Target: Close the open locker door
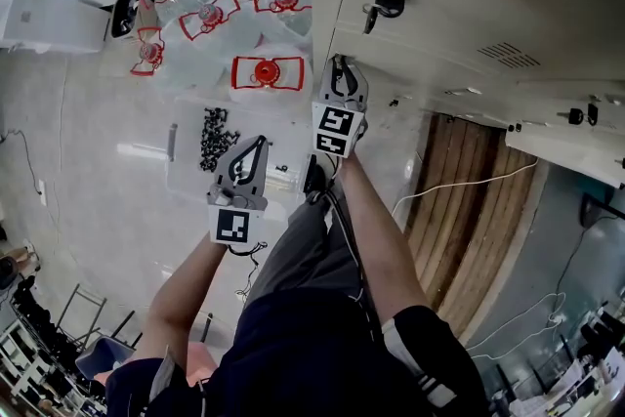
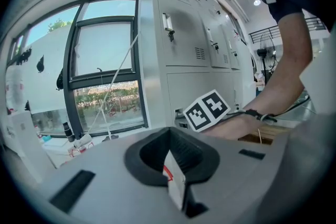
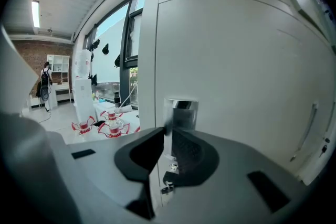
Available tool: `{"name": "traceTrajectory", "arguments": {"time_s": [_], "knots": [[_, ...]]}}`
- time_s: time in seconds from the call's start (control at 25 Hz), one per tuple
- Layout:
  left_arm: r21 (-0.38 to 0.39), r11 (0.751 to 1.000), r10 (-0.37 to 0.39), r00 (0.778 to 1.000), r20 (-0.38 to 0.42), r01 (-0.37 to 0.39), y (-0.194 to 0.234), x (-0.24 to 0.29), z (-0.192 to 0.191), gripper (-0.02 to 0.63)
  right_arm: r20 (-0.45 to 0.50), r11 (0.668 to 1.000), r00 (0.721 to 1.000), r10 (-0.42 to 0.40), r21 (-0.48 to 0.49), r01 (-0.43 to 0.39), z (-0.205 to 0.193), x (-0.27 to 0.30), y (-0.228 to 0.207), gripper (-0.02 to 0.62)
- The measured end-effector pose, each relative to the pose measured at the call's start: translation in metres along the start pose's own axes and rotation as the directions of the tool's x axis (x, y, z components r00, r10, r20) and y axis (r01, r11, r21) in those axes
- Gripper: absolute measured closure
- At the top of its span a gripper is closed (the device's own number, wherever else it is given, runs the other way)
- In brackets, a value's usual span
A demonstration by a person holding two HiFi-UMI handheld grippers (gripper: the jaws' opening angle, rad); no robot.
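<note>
The grey locker door (image 3: 236, 86) fills the right gripper view and looks flush with the cabinet front. A chrome handle (image 3: 181, 110) sits near its left edge, with a keyed lock (image 3: 168, 186) below it. My right gripper (image 3: 170, 136) is up against the door with its jaws nearly together, tips pinching the handle. In the head view the right gripper (image 1: 338, 71) touches the locker front (image 1: 439, 24). My left gripper (image 1: 256, 146) hangs apart from the lockers, shut and holding nothing (image 2: 169, 136).
Several red-framed clear items (image 1: 266, 71) lie on the floor to the left, beside a clear tray of small black parts (image 1: 215, 140). A white box (image 1: 49, 20) is at far left. Wooden boards (image 1: 469, 200) and loose cables lie to the right. A window (image 2: 105, 60) stands beside the lockers.
</note>
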State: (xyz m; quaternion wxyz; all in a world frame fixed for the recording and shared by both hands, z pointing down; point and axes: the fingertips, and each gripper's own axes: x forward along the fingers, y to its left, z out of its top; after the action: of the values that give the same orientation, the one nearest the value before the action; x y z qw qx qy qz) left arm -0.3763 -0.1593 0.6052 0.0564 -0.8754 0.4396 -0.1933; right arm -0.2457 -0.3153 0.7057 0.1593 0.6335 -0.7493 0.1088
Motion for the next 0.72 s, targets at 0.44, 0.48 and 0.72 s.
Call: {"name": "traceTrajectory", "arguments": {"time_s": [0.44,0.48,0.72], "knots": [[-0.006,1.000,0.003,1.000,-0.011,-0.003,-0.0004,-0.0005,-0.0041,0.603,-0.016,0.999,0.999,-0.037,-0.026,0.036,-0.0089,-0.0031,-0.0051,0.598],[-0.006,1.000,0.003,1.000,-0.012,-0.003,-0.0005,-0.0004,-0.0039,0.603,-0.017,0.999,0.999,-0.035,-0.024,0.034,-0.0087,-0.0029,-0.0052,0.598],[-0.011,1.000,0.005,1.000,-0.009,-0.005,-0.0011,-0.0009,-0.0042,0.603,-0.023,1.000,0.999,-0.025,-0.004,0.025,-0.0082,-0.0020,-0.0049,0.600]]}}
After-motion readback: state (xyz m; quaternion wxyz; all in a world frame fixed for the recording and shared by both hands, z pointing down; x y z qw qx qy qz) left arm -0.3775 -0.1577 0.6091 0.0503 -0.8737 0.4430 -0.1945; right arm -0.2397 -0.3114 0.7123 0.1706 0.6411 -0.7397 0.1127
